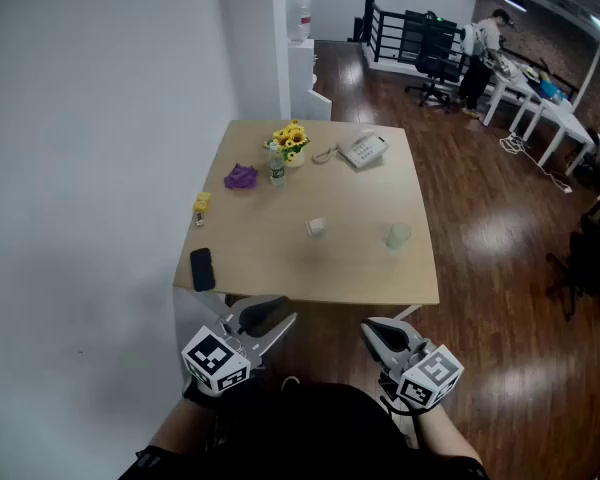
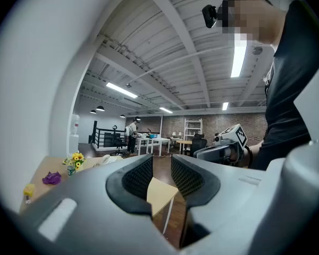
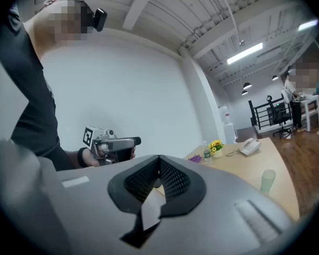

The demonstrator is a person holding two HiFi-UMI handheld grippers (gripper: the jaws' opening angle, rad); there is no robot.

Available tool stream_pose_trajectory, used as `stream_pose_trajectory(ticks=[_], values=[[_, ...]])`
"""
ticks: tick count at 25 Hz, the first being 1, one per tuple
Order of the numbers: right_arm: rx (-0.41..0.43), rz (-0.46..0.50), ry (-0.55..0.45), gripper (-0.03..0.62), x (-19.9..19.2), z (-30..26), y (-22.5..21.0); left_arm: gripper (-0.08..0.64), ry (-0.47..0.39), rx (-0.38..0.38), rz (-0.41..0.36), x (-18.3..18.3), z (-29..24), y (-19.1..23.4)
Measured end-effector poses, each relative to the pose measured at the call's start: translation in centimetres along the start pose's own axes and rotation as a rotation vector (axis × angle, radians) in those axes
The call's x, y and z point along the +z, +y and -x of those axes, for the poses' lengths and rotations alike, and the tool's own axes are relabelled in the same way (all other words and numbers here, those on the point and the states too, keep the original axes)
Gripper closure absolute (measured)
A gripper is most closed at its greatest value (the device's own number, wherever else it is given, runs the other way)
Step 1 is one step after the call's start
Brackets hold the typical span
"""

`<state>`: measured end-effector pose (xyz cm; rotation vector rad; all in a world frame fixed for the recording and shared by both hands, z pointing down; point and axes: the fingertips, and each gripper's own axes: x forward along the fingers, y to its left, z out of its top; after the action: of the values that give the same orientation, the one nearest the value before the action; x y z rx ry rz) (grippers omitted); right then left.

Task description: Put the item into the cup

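A translucent pale green cup (image 1: 397,234) stands on the right part of the wooden table (image 1: 360,278); it also shows in the right gripper view, cup (image 3: 267,179). A small white item (image 1: 316,226) lies near the table's middle. Both grippers hover in front of the table's near edge, well short of these things. My left gripper (image 1: 270,318) (image 2: 161,163) has a clear gap between its jaws and holds nothing. The jaws of my right gripper (image 1: 377,331) (image 3: 159,162) meet at the tips with nothing between them.
A black phone (image 1: 202,268), a yellow object (image 1: 201,204), a purple object (image 1: 241,177), a small bottle (image 1: 277,168), yellow flowers (image 1: 290,140) and a desk telephone (image 1: 363,151) lie on the table. A white wall runs along the left. A person works at desks far right.
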<state>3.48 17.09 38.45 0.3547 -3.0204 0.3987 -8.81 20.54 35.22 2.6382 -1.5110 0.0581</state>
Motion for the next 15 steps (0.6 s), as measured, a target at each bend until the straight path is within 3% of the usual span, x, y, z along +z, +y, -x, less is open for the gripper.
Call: stream_pose_trajectory(ticks=[15], values=[[0.01, 0.026, -0.012, 0.586, 0.9, 2.3, -5.0, 0.43, 0.051, 0.15, -0.105, -1.9, -4.8, 3.6]])
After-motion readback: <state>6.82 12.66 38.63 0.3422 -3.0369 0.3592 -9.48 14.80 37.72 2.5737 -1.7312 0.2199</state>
